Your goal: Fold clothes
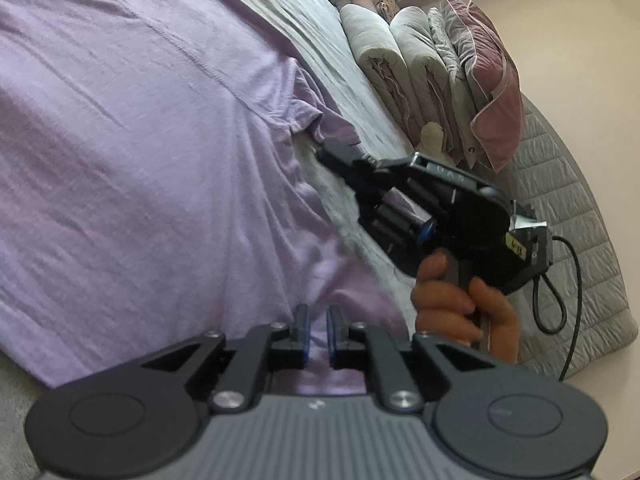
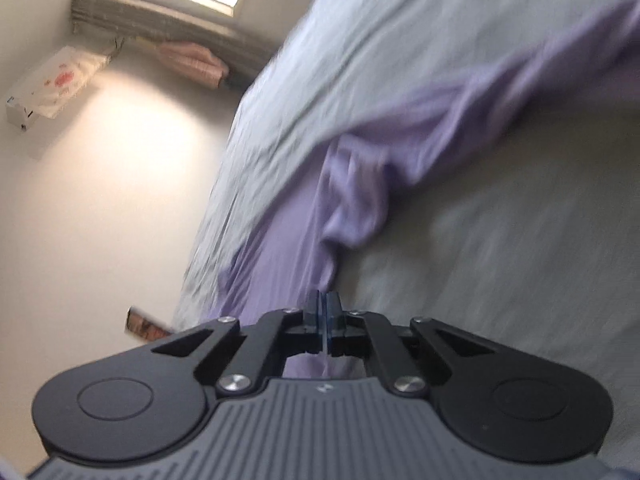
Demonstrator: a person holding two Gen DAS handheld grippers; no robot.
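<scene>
Risk: thin knit could slip from either pinch once lifted, since both bites look shallow, right at the fabric's edge. Left gripper [image 1: 318, 330] nearly closed on a fold of the lilac shirt [image 1: 140, 152]; right gripper [image 2: 325, 320] clamped tight on its bunched sleeve edge [image 2: 352, 200]. Shirt lies spread on the grey bedspread [image 2: 500, 280], creased, seam visible, one side ruched.

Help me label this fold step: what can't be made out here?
- Lilac shirt, left wrist view: its far side is cut off by the frame edge.
- Right gripper, right wrist view: motion blur smears the cloth at its tips.
- Left gripper: its own body hides the held hem.
</scene>
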